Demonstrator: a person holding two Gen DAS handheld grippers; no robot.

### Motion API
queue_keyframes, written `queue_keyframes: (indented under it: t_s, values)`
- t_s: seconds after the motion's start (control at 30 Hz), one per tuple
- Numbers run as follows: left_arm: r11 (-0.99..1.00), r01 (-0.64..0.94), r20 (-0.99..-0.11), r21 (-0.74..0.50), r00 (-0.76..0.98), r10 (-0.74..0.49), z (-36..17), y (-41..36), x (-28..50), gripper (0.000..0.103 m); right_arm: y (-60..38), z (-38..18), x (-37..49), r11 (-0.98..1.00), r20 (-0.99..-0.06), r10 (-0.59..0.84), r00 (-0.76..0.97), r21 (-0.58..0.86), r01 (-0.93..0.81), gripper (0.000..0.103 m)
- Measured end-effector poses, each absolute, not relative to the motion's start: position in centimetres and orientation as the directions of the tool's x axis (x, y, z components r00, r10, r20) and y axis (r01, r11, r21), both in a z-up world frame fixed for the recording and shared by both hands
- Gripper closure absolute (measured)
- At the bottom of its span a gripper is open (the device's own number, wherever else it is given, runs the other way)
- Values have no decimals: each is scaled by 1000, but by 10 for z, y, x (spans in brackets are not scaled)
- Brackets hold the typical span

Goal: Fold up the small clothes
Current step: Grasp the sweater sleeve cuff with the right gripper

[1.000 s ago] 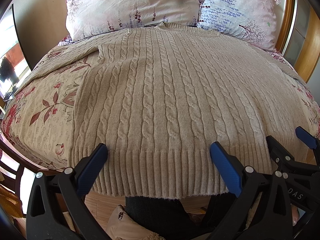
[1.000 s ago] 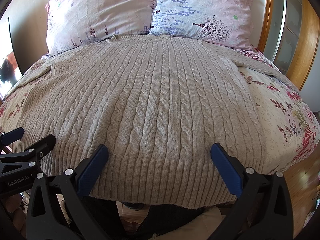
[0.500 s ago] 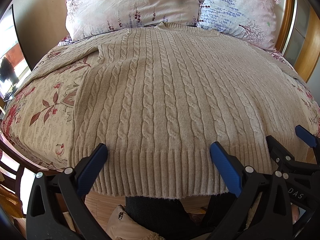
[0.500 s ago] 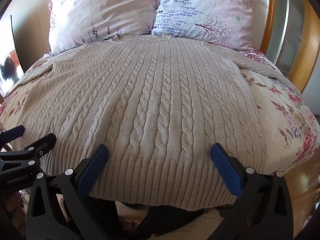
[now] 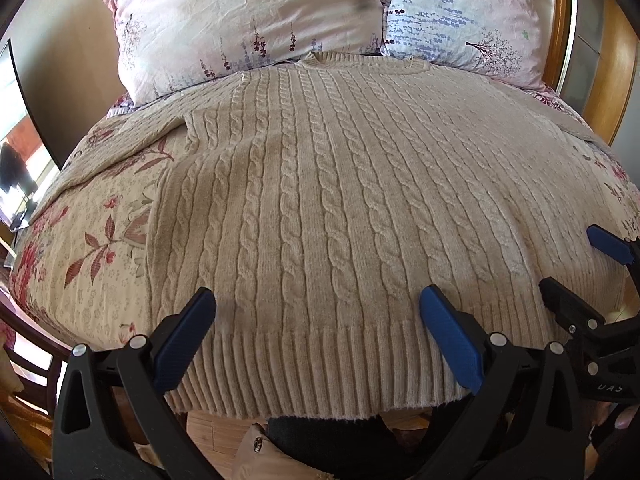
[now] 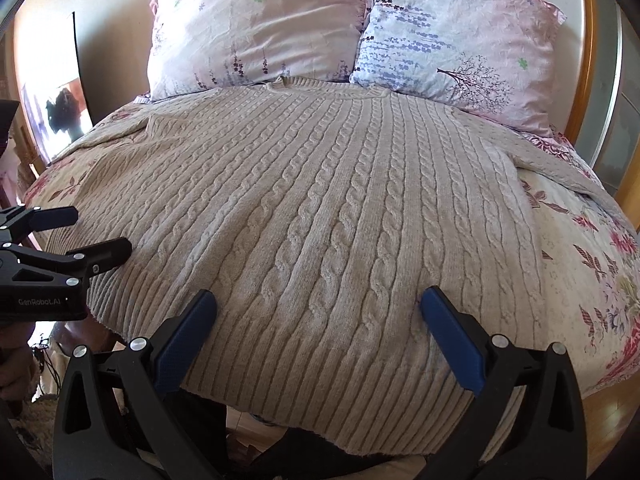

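A beige cable-knit sweater [image 5: 328,208] [image 6: 320,208] lies flat and face up on the bed, collar toward the pillows, ribbed hem hanging over the near edge. My left gripper [image 5: 316,336] hovers open over the hem's left half, its blue pads [image 5: 184,340] spread wide with nothing between them. My right gripper [image 6: 316,336] is open above the hem's right half. Each gripper shows in the other's view: the right gripper [image 5: 588,276] at the far right, the left gripper [image 6: 80,236] at the far left. One sleeve [image 5: 132,140] stretches out left, the other sleeve [image 6: 560,164] right.
Two floral pillows [image 5: 256,24] [image 6: 460,40] lean on the headboard. The floral bedspread [image 5: 92,240] [image 6: 592,248] shows on both sides of the sweater. A wooden bed frame and cabinet [image 6: 616,80] stand on the right. Wood floor and a person's dark clothing [image 5: 320,436] lie below the hem.
Both grippers have moved a little forward and higher over the sweater; the right one has also swung leftward. Both stay open and the sweater has not moved.
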State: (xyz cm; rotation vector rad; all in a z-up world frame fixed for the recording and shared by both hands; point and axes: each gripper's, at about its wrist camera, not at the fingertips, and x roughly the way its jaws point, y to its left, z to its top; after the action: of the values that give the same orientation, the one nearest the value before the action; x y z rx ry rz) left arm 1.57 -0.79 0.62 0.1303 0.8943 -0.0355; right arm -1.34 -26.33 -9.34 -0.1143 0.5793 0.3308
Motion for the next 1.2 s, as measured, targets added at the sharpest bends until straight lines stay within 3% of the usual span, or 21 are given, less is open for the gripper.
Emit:
queue_keyframes:
  t_s: [0.2, 0.43, 0.53, 0.6, 0.77, 0.87, 1.2]
  values:
    - [987, 130, -769, 97, 639, -9, 22, -11, 54, 2, -292, -72, 14, 945, -556, 310, 771, 89, -315, 1]
    - [989, 147, -728, 1, 678, -100, 45, -11, 103, 2, -402, -33, 73, 900, -497, 318, 807, 427, -92, 1]
    - [989, 148, -734, -28, 669, -121, 45, -10, 125, 2, -448, -25, 100, 860, -493, 264, 829, 510, 29, 3]
    - [985, 155, -733, -79, 660, -163, 42, -6, 136, 2, -482, -26, 116, 815, -496, 222, 840, 567, 119, 17]
    - [946, 176, -665, -274, 676, -318, 32, 12, 151, 2, -551, -52, 151, 625, -524, 209, 826, 721, 299, 39]
    - [930, 179, -621, -321, 701, -349, 30, 20, 156, 2, -572, -67, 162, 535, -534, 205, 820, 763, 363, 46]
    - [857, 126, -610, -500, 652, -451, 10, 45, 175, 2, -591, -74, 179, 501, -521, 113, 846, 765, 404, 66]
